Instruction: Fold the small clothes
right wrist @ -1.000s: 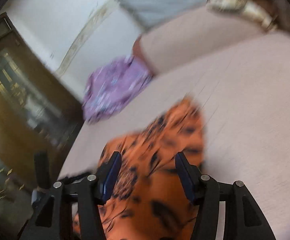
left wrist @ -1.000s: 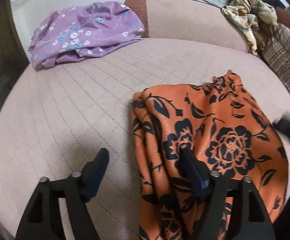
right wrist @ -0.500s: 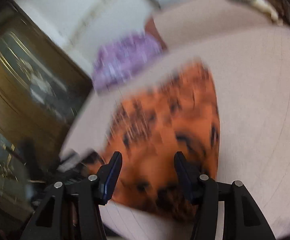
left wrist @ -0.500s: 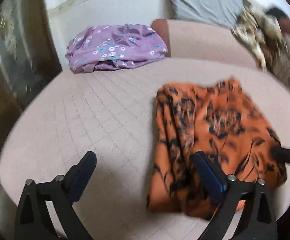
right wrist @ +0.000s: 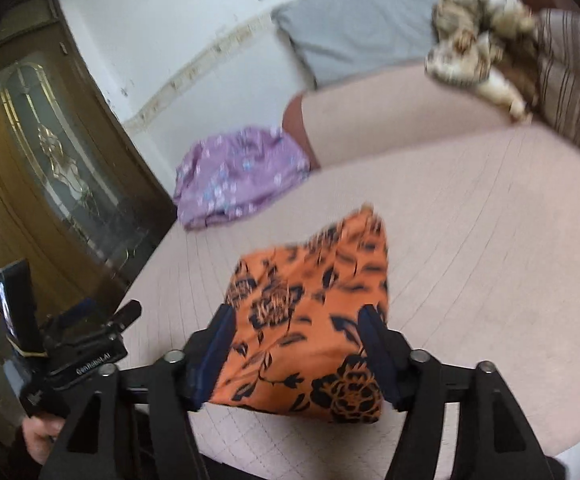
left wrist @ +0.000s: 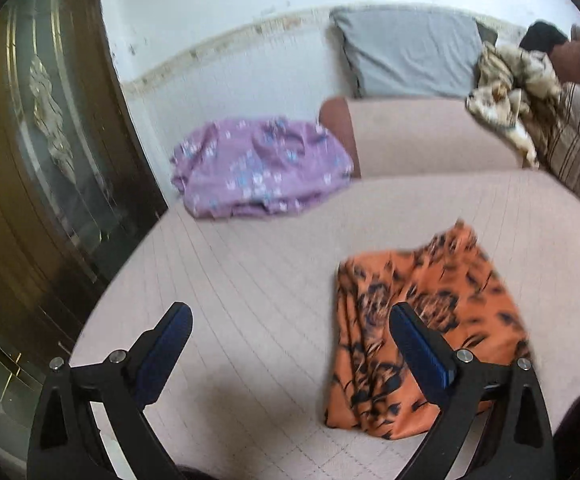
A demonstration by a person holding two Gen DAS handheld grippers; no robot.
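An orange cloth with a dark flower print (left wrist: 429,312) lies folded near the front edge of the pink quilted cushion (left wrist: 250,288). My left gripper (left wrist: 290,336) is open and empty, raised above the cushion to the left of the cloth. In the right wrist view the same orange cloth (right wrist: 313,312) lies below my right gripper (right wrist: 293,336), which is open and empty above its near edge. The left gripper's body (right wrist: 86,352) shows at the left of that view.
A purple flowered garment (left wrist: 258,172) lies bunched at the back left by the armrest (left wrist: 421,136). A grey pillow (left wrist: 409,56), a beige patterned cloth (left wrist: 509,92) and a striped cushion (left wrist: 577,148) are at the back right. A dark wooden glass-panelled door (left wrist: 42,160) stands left.
Both grippers have pulled back and up from the orange cloth, which now lies farther away on the cushion. The left gripper's right finger no longer rests on the cloth.
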